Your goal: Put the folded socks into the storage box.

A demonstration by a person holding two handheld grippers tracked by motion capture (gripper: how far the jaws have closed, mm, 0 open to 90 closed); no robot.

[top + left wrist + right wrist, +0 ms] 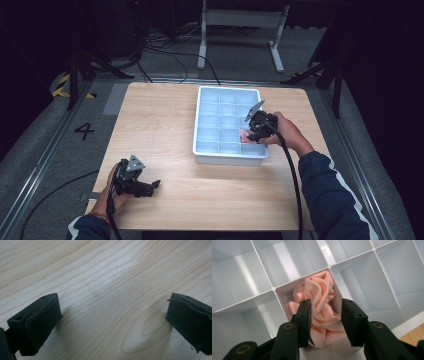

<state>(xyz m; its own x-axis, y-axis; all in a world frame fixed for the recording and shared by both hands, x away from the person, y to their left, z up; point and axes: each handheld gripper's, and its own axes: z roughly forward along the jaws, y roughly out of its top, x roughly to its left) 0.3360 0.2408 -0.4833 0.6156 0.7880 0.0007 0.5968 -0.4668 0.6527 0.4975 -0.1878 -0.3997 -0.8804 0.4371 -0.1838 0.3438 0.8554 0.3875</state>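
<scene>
A crumpled pink cloth (pixel 322 297) lies in one compartment of the white divided tray (pixel 242 272). My right gripper (pixel 327 303) hangs over that compartment, its black jaws apart on either side of the cloth's folds, and I see no pad pressing on it. From above, the right gripper (pixel 252 135) is at the tray's (pixel 230 159) near right part, with the pink cloth (pixel 244 135) just beside its tips. My left gripper (pixel 151 186) rests low at the table's near left corner. Its jaws (pixel 112 307) stand wide apart over bare wood with nothing between them.
The tray has several compartments, the other ones in view holding nothing. The light wooden table (pixel 160 125) stands on a grey floor; a metal frame (pixel 240 20) and cables lie beyond its far edge. A black cable (pixel 292 175) trails from the right gripper along the sleeve.
</scene>
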